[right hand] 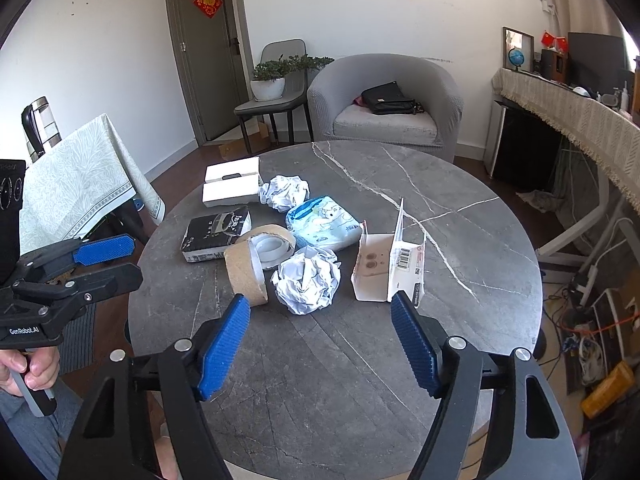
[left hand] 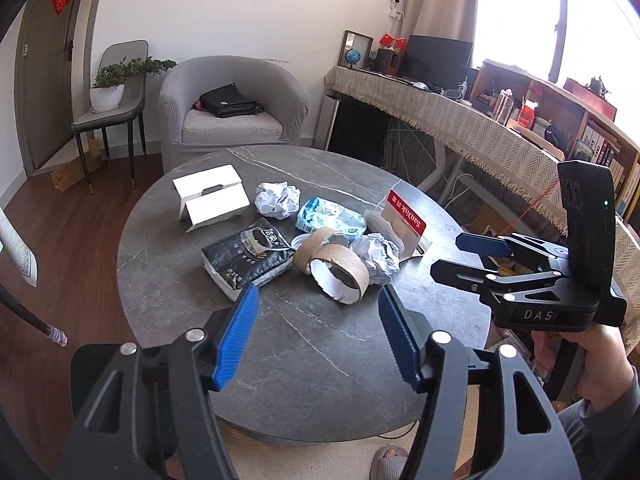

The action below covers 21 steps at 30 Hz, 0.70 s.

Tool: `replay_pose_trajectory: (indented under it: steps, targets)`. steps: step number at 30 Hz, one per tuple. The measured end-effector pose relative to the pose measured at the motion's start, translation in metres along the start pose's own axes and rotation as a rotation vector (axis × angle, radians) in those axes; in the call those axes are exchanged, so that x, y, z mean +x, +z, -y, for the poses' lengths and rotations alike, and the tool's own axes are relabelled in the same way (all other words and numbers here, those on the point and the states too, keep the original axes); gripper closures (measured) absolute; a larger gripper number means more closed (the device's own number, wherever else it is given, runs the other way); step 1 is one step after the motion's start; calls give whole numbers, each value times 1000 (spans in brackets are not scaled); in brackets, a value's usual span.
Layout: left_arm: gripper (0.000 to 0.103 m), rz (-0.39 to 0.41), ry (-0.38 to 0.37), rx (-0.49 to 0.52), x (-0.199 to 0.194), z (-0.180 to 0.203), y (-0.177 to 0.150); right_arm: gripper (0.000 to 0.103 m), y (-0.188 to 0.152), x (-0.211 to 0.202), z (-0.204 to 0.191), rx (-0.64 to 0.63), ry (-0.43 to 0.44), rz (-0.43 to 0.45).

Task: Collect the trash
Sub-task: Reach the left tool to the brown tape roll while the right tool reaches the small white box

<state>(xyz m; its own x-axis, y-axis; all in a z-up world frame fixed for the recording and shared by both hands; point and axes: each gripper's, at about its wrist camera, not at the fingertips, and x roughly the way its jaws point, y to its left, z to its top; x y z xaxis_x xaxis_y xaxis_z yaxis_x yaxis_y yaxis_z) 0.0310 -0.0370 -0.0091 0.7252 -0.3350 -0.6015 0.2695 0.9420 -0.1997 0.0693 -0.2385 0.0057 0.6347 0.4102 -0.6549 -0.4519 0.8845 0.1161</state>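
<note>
A: Left claw (left hand: 318, 334)?
B: Part open, empty, above bare worktop (left hand: 320, 360) near its front edge.
A: Right claw (right hand: 320, 344)?
B: Part open, empty, just short of the crumpled paper (right hand: 306, 282).
A: Trash?
B: Black packet (right hand: 214, 236), tape rolls (right hand: 250, 266), torn carton (right hand: 386, 268), mid-worktop.

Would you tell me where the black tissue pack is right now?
In the right wrist view the black tissue pack lies left of centre on the round table, just before the white box and touching the cardboard tape roll.

Strong daylight is admitted through the window (left hand: 520, 12) at two o'clock, where glare is overexposed; edges are bent by fisheye distortion.
</note>
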Motion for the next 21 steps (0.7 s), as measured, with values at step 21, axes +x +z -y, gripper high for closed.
replay_pose_trajectory:
  steps: [21]
  targets:
    - [66,-126,-97,-142,77,13,2,47,0,20,32,49,19,-8]
